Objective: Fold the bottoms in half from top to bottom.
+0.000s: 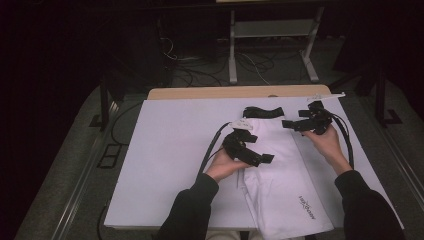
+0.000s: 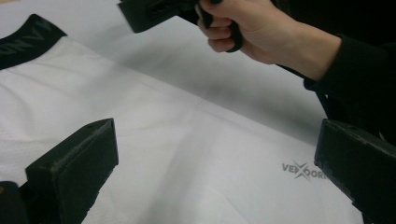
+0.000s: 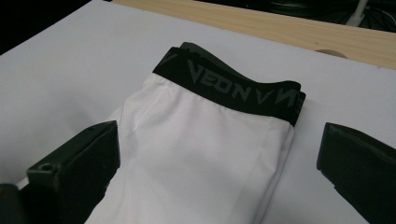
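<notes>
Left gripper (image 1: 265, 159) hovers with its jaws spread wide over the near-middle of the white garment (image 1: 280, 175), holding nothing. Nearest the person, the garment's hem end with a small printed logo (image 1: 306, 207) reaches the tabletop's (image 1: 165, 150) front edge; its black waistband (image 1: 262, 112) lies at the far end. Right gripper (image 1: 292, 125), jaws likewise wide apart and empty, hangs just beside the waistband's right corner. Judging by the neat, narrow lie of the cloth, it is already folded lengthwise; a fold end to end looks still to come, and no grasp has begun. Count: one garment, one waistband, one logo, two grippers.
</notes>
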{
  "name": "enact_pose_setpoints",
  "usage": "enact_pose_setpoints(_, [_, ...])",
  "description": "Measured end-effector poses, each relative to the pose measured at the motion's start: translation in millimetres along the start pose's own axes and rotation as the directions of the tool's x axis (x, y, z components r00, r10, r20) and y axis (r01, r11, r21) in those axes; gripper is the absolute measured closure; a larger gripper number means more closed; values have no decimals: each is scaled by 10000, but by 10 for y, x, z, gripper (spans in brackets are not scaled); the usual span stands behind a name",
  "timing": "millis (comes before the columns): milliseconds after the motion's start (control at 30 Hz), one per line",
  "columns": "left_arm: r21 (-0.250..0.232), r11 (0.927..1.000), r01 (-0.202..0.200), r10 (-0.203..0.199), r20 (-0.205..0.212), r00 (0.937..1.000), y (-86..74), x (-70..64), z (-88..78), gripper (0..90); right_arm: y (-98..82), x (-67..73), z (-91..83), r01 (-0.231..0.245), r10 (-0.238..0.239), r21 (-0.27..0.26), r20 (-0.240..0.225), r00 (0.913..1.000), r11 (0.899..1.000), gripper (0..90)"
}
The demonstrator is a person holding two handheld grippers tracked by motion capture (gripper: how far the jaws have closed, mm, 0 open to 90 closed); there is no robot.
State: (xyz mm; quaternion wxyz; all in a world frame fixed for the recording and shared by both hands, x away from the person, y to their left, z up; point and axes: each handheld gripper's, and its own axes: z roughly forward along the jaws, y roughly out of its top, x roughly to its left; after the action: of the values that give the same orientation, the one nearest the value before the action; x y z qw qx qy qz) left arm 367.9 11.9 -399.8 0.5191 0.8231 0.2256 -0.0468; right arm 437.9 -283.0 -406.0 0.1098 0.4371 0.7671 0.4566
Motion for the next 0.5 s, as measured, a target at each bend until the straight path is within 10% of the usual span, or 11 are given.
enact_pose_setpoints(500, [-133,9974,710,-716,-581,9957,42,336,-60,0,-50,-55,-35,-193,198,340,-119,9997,9992,0])
